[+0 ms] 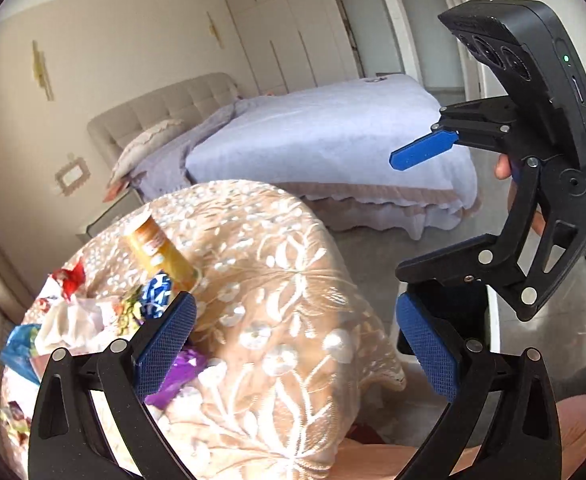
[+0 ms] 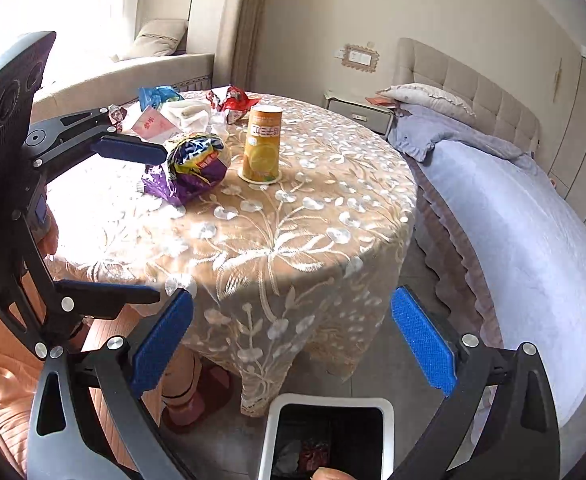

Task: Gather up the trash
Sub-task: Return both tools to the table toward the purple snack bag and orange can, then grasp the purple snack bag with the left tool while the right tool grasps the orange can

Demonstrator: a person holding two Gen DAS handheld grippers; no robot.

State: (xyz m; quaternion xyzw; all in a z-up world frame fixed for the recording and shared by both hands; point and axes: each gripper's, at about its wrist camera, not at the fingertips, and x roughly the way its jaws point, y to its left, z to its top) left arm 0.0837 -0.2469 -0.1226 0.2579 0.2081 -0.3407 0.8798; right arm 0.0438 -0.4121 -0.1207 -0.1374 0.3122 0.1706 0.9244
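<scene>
A round table with a floral cloth point(image 2: 293, 232) carries trash: a yellow paper cup point(image 2: 261, 143), a purple wrapper bundle point(image 2: 195, 168), white tissue point(image 2: 191, 116), a red wrapper point(image 2: 233, 101) and a blue bag point(image 2: 157, 95). A white bin with a black liner point(image 2: 327, 438) stands on the floor below the table's near edge, with some trash inside. My left gripper point(image 1: 297, 344) is open and empty above the table's edge; it also shows in the right wrist view point(image 2: 125, 216). My right gripper point(image 2: 293, 344) is open and empty above the bin; it also shows in the left wrist view point(image 1: 417, 224).
A bed with a light blue cover point(image 2: 513, 220) stands right of the table, with a nightstand point(image 2: 357, 114) behind it. A window seat point(image 2: 133, 76) lies beyond the table. A person's slippered foot point(image 2: 197, 396) rests under the table's near edge.
</scene>
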